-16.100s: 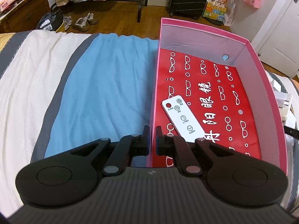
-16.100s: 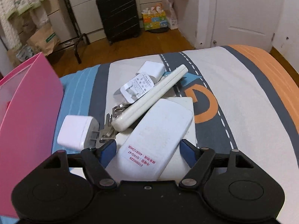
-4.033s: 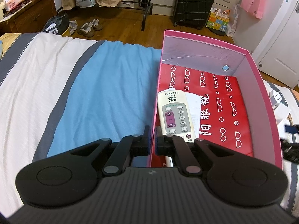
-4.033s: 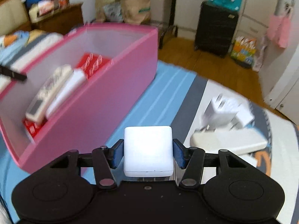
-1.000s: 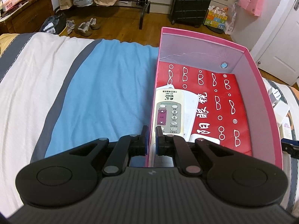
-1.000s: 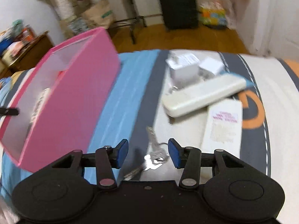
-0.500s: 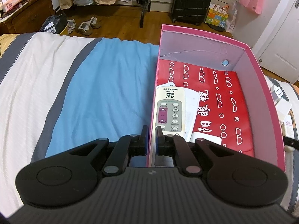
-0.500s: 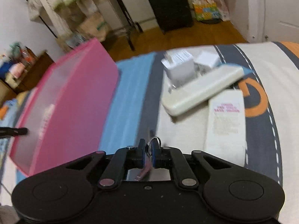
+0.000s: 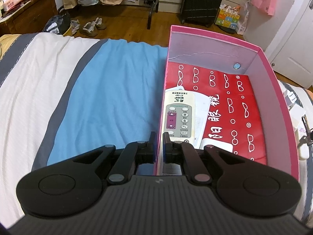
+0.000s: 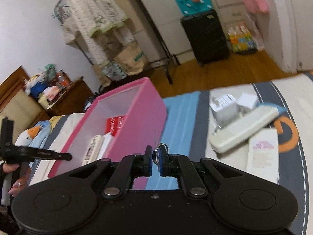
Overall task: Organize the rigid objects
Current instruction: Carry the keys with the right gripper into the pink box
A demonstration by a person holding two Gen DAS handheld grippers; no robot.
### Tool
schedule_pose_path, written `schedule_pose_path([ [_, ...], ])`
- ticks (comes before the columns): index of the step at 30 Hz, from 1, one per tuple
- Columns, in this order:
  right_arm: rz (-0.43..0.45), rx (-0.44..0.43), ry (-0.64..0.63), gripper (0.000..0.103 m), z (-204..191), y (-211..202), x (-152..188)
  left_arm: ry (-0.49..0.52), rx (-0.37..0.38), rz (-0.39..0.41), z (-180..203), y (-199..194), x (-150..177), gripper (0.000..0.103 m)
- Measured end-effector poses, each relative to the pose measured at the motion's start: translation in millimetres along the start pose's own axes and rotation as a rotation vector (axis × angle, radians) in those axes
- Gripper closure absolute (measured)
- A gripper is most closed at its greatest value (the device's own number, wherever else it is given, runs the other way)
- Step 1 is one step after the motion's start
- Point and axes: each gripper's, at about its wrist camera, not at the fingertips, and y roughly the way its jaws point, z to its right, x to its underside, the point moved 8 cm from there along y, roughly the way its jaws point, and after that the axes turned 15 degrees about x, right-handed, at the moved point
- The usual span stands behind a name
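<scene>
Up and left of the right gripper: pink box, open top, waiting for the keys.

Pinched nearly shut on the key ring, ring poking up between the blue pads, keys themselves hidden under the fingers. Off the bed already, by the look of it. Box sits close on the left in the right wrist view, long axis running away toward the room, near wall facing the tongs, so probably needs a swing left and over that wall before letting go. Left gripper clamped on the box's near-left wall, one finger outside, one inside, likely just steadying it. Already inside: beige remote lying lengthwise along the left wall, white charger near the front. Over on the right, well apart from the box: long white remote, two white plugs, flat white remote. Right side clearly nearer for all of those.
</scene>
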Motion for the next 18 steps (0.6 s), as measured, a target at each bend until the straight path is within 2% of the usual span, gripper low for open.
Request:
schedule_pose_path([
  [4,0.050,-0.060,-0.022,0.094,-16.7,-14.0,-6.0,0.002,-0.004,0.018,1.4,-4.2,-0.9,0.100],
  [7,0.070,-0.113,0.028,0.094,-33.1,-26.0,-11.7,-0.010,-0.013,0.017,0.8,-4.0,-0.7,0.100],
  [12,0.075,-0.286,0.056,0.094,-87.4,-36.3,-11.2,0.000,-0.019,0.012,2.3,-3.8,-1.0,0.100],
  [18,0.017,-0.308,-0.039,0.094,-142.3,-16.5,-10.3,-0.008,0.005,0.001,0.3,-4.3,-1.1,0.100],
])
